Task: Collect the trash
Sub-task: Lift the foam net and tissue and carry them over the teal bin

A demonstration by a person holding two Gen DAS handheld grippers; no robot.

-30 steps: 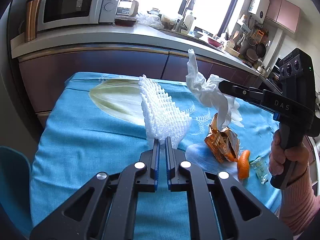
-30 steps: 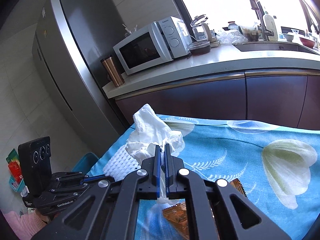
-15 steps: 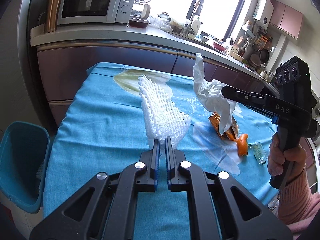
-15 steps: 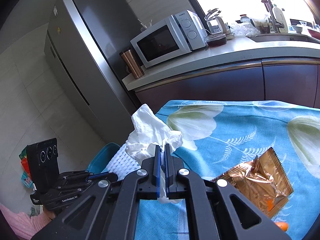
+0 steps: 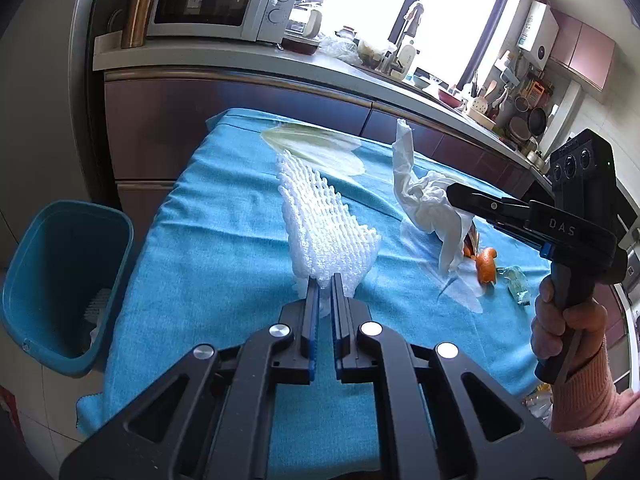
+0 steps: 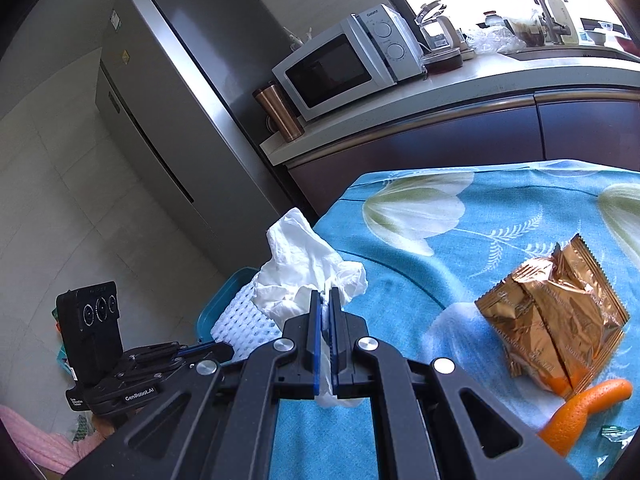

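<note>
My left gripper (image 5: 325,280) is shut on a white foam fruit net (image 5: 326,232), held above the blue tablecloth (image 5: 224,248). My right gripper (image 6: 325,294) is shut on a crumpled white tissue (image 6: 304,272); the left wrist view shows this tissue (image 5: 424,200) hanging from the right gripper (image 5: 454,194). A blue waste bin (image 5: 60,280) stands on the floor left of the table. A gold snack wrapper (image 6: 556,312), an orange peel (image 6: 580,412) and a small clear wrapper (image 5: 516,284) lie on the cloth.
A kitchen counter (image 5: 248,60) with a microwave (image 5: 224,0) and a copper tumbler (image 5: 136,10) runs behind the table. A steel fridge (image 6: 172,120) stands at the left. A hand in a pink sleeve (image 5: 568,328) grips the right tool.
Both grippers have carried their trash leftward across the table. The blue bin has come fully into the left wrist view, and the gold wrapper now lies uncovered on the cloth.
</note>
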